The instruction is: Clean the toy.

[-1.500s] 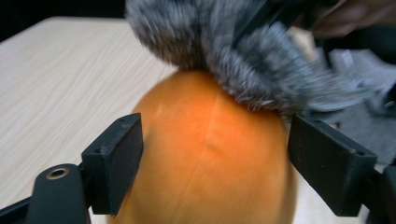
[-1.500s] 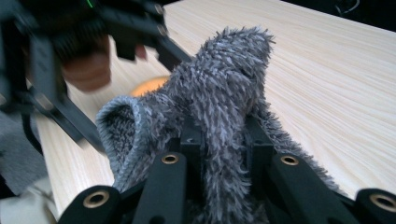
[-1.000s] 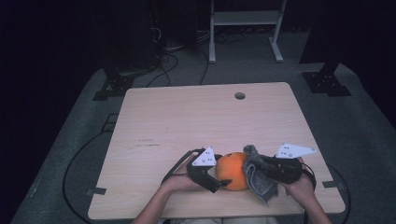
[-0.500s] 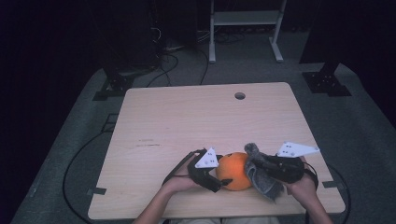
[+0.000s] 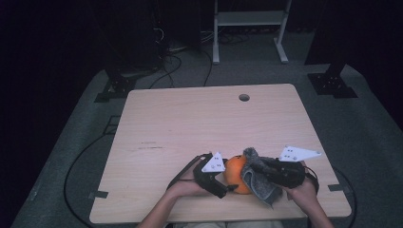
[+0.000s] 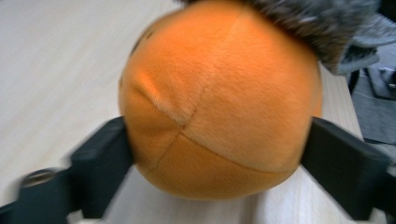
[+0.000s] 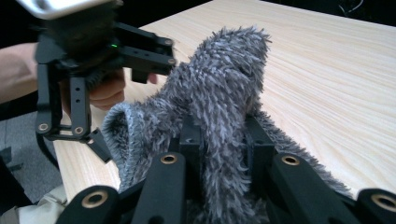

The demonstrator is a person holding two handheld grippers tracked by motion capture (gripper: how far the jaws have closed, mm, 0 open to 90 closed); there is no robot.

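Left claw [image 5: 227, 186] is wrapped around the orange plush ball [image 5: 236, 174] down at the near edge of the tabletop [image 5: 190, 123], one jaw pressing each side, and its jaws have just been closing a bit tighter with the ball between them. The ball hasn't really gone anywhere in the last second though, both hands are basically parked, so my read is it's just firming up the hold to keep the ball steady. Right next to it, the grey fuzzy cloth [image 5: 259, 180] is draped over the ball's right side and top, and the right claw [image 5: 261, 167] is clamped down on a bunch of that cloth. Looks like a wipe-the-ball kind of job, probably mid-rub. Nothing else on the tabletop except the cable hole [image 5: 244, 97] way at the far side, so nothing's in the way. Only tight bit is the two claws sitting almost against each other across the ball.
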